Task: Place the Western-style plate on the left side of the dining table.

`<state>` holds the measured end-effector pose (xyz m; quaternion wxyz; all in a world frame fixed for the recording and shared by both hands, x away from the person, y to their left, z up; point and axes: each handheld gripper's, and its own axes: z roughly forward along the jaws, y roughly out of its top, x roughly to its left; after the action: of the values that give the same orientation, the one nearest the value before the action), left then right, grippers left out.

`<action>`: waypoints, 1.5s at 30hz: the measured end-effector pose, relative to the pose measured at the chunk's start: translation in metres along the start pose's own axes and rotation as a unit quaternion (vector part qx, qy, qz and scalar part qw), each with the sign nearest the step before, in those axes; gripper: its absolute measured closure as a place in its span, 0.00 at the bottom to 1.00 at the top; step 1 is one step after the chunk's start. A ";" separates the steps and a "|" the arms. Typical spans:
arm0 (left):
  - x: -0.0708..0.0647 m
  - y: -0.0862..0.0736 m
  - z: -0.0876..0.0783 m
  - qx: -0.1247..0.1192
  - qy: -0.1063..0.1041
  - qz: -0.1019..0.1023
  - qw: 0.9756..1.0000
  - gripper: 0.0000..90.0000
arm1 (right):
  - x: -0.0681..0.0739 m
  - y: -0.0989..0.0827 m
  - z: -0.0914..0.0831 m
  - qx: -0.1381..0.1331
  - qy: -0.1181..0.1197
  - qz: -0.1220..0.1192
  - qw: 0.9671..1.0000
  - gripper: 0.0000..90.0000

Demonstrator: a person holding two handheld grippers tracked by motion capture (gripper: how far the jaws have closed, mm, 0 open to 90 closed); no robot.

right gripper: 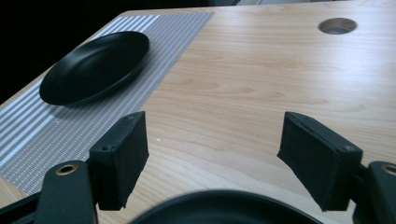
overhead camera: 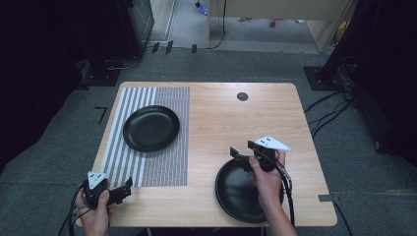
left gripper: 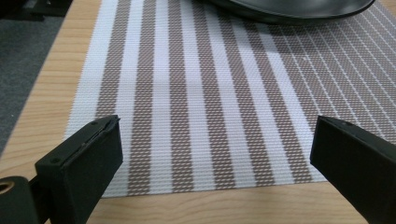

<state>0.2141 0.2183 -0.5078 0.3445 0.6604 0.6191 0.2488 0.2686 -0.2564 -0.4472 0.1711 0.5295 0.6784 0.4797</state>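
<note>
- Nearest, at the lower right of the high view, a black plate (overhead camera: 241,189) lies on the bare wood of the desk (overhead camera: 221,123); the right claw (overhead camera: 239,153) hovers over its far rim with jaws spread wide and nothing between them.
- In the right gripper view that rim (right gripper: 224,207) curves just below the two open pads, not yet between them.
- To grip well, I'd judge the claw should drop lower and tip so one pad slides under the lip and the other sits on top, then close squarely; the rim looks thin and glossy, so a slanted bite could slip.
- At the lower left of the high view, the left claw (overhead camera: 125,189) rests near the desk's front edge, jaws apart and empty, aimed at the striped placemat (overhead camera: 147,162).
- Farther back, upper left, a second black plate (overhead camera: 151,128) sits on that mat.
- Beyond, a round cable hole (overhead camera: 242,96) marks the far edge.
</note>
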 end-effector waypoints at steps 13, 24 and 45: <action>0.012 -0.010 -0.003 -0.001 0.015 -0.001 1.000 0.03 | -0.048 -0.019 -0.039 -0.006 -0.032 0.020 0.999 0.27; 0.019 -0.015 -0.005 0.003 0.023 0.000 1.000 0.03 | -0.081 -0.029 -0.066 -0.010 -0.058 0.037 0.998 0.27; 0.021 -0.019 -0.004 0.015 0.034 0.022 0.999 0.02 | -0.132 -0.076 -0.114 0.006 -0.120 0.078 0.990 0.27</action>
<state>0.2009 0.2398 -0.5221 0.3079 0.6699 0.6197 0.2692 0.1921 -0.4251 -0.4918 0.2102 0.6359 0.6121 0.4205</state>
